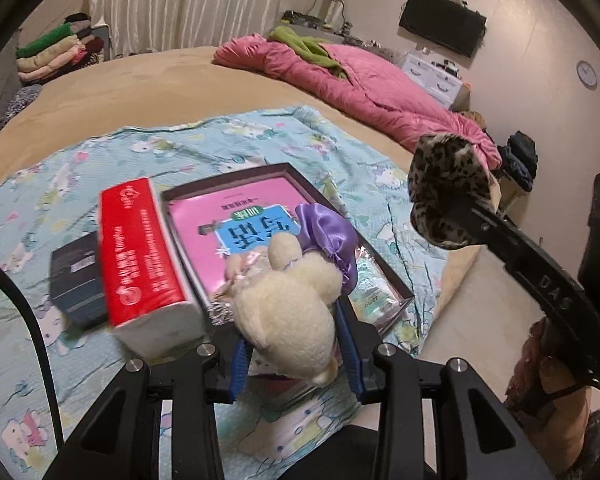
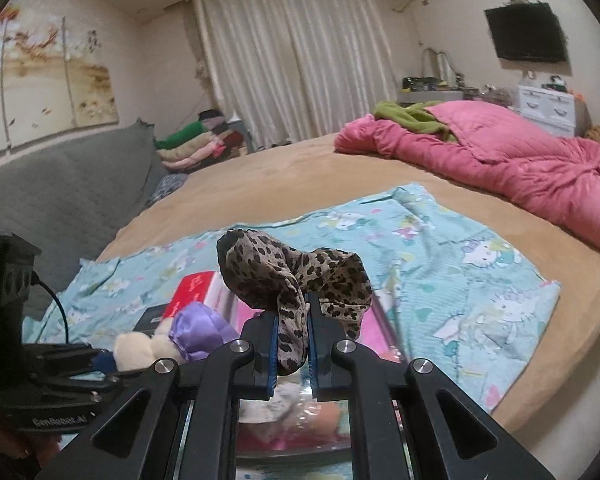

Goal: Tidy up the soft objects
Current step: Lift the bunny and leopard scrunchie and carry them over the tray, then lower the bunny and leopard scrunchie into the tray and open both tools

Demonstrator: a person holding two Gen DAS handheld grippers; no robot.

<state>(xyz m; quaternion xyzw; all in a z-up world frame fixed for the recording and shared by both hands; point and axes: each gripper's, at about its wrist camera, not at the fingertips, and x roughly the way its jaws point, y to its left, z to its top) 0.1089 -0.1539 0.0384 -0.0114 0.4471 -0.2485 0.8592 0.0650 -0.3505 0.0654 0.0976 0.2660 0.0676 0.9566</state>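
My left gripper (image 1: 292, 320) is shut on a cream plush toy (image 1: 288, 304) that carries a purple satin scrunchie (image 1: 332, 236), held above a dark shallow box (image 1: 204, 196) with a pink book inside. My right gripper (image 2: 292, 320) is shut on a leopard-print scrunchie (image 2: 292, 276), held above the bed. The leopard scrunchie (image 1: 448, 196) and the right gripper's finger also show at the right in the left wrist view. The plush toy (image 2: 140, 350) and purple scrunchie (image 2: 198, 330) show at lower left in the right wrist view.
A red tissue pack (image 1: 144, 252) and a small dark box (image 1: 76, 276) lie left of the shallow box on a blue cartoon-print sheet (image 1: 180, 148). A pink quilt (image 1: 360, 84) lies at the far side of the tan bed. Folded clothes (image 1: 56, 52) are stacked at far left.
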